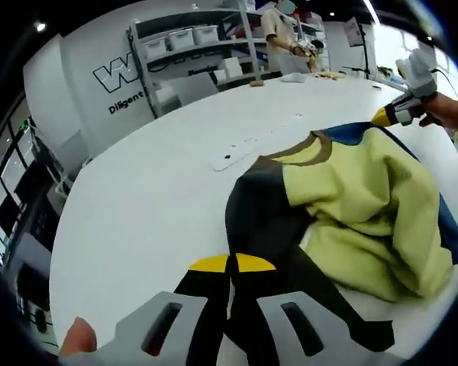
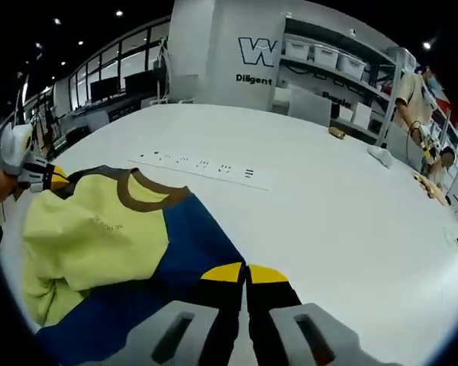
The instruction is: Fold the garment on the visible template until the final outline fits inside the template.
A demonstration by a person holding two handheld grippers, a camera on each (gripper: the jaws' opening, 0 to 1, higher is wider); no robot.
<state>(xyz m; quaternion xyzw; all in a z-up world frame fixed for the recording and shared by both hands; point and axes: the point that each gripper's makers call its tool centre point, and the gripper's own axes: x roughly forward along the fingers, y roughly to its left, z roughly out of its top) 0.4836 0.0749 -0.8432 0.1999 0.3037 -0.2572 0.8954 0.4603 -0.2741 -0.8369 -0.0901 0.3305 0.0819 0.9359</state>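
While the garment (image 1: 343, 206) is pinched at opposite edges by the closed left tool (image 1: 230, 305) and right tool (image 2: 246, 309), it should be stretched flat on the worktop (image 2: 313, 206).

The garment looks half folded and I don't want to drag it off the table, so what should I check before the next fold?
1. Left claw shut on garment: ok, yellow tips pinch the dark part.
2. Right claw shut on garment: ok, tips pinch the blue part.
3. Garment fully on table: ok.
4. Garment flat: not ok, yellow front is bunched.
5. Template visible: cannot tell, no outline seen.
6. Outline fits template: cannot tell.
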